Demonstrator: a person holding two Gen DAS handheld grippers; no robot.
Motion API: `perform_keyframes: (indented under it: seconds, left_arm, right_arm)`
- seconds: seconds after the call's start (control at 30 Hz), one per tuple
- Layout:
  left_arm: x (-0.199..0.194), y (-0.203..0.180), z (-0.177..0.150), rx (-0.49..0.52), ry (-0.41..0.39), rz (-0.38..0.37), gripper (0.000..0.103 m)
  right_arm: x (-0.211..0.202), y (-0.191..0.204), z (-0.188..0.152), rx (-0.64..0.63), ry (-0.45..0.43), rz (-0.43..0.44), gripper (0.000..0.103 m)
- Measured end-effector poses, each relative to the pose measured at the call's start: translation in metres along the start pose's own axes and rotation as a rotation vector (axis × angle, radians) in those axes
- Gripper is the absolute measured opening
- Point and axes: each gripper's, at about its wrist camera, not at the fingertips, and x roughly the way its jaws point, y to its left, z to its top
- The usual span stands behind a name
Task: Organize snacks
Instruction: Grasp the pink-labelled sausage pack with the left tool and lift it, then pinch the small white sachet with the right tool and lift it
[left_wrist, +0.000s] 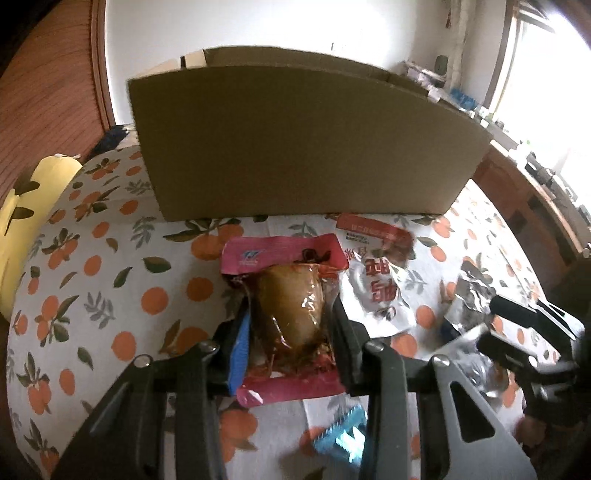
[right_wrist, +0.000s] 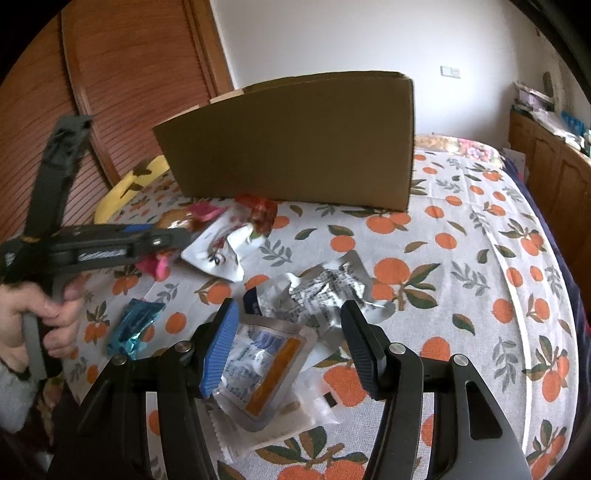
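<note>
Left gripper (left_wrist: 291, 325) clamped on a pink-edged snack pouch (left_wrist: 286, 314) with a brown lump inside, at centre frame in the left wrist view; lower end of the pouch partly hidden behind the gripper body. Right gripper (right_wrist: 290, 345) released, jaws standing apart at lower centre of the right wrist view, straddling a clear packet with an orange strip (right_wrist: 264, 363) without visibly pinching it; near end of that packet cut off by the blue pad. Beneath it a whitish flat packet (right_wrist: 280, 424), mostly covered. Crumpled silver wrapper (right_wrist: 325, 295) just above, print too small to read. White and red pouch (left_wrist: 373, 280) right of centre in the left view, characters blurred. Blue candy wrapper (right_wrist: 135, 328) at lower left, smeared by motion. Cardboard box (left_wrist: 303, 147) filling the upper middle, inside hidden by its near wall. Orange-printed cloth (right_wrist: 461, 258) under everything. Person's hand (right_wrist: 44, 321) at left edge, blurred, gripping the handle.
</note>
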Motion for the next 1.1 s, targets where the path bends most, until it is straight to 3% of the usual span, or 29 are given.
perform_keyframes:
  seconds: [0.67, 1.1]
  left_arm:
    - [-0.041, -0.009, -0.041, 0.016, -0.077, -0.076, 0.037]
    - [-0.056, -0.011, -0.050, 0.032, -0.105, -0.086, 0.037]
  right_arm:
    - [0.002, -0.011, 0.000, 0.074, 0.022, -0.026, 0.059]
    - [-0.011, -0.020, 0.000, 0.150, 0.002, -0.102, 0.063]
